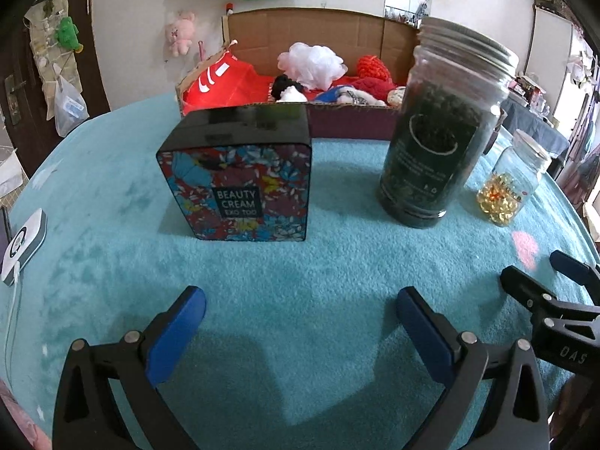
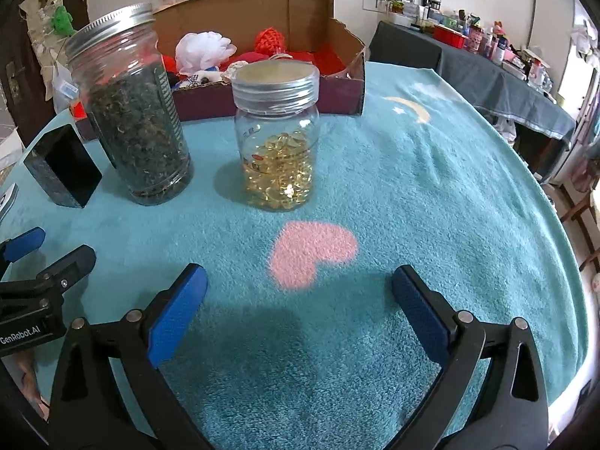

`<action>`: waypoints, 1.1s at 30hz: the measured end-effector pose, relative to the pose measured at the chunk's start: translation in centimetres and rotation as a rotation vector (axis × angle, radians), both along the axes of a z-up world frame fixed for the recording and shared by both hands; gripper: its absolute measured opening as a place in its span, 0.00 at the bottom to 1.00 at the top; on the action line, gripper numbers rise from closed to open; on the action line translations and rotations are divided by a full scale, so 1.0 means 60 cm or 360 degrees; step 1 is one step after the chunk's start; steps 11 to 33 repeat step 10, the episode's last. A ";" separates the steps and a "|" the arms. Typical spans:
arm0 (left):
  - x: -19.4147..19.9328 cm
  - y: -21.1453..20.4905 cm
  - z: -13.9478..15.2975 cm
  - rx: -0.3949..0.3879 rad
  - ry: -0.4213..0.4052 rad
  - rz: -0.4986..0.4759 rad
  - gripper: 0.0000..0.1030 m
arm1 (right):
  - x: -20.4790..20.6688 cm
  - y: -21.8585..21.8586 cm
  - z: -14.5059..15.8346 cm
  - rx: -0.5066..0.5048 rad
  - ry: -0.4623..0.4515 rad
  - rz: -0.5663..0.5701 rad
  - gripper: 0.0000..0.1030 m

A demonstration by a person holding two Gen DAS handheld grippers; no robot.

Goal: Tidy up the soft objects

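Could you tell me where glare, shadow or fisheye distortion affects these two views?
Left wrist view: ceiling light glares on the black top of the beauty cream box, and the tall jar leans from fisheye bending. Right wrist view: a bright glint sits in the capsule jar, window light blows out the right edge, and a dark shadow falls beneath the right gripper.

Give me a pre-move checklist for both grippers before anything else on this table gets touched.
1. Left hand-held gripper open and holding nothing: ok.
2. Right hand-held gripper open and holding nothing: ok.
3. Cardboard box already holds soft items such as the white mesh puff: ok.
4. Soft items left out on the teal cloth: none in view.
5. Tea jar, capsule jar and beauty cream box upright: ok.
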State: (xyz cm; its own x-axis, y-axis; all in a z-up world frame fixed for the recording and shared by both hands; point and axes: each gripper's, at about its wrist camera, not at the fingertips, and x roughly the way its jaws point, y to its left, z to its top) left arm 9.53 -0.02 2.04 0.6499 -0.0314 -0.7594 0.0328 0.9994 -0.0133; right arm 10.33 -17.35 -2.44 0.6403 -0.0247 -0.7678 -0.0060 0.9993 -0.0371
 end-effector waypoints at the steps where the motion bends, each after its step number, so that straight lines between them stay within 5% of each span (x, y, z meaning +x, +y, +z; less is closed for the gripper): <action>1: 0.001 0.000 0.000 0.0001 0.0001 0.0001 1.00 | 0.000 0.000 0.000 -0.0001 -0.0001 0.0001 0.98; 33: 0.002 0.000 0.000 0.0003 0.0002 0.0002 1.00 | 0.000 0.001 -0.001 -0.0006 0.0000 0.0003 0.99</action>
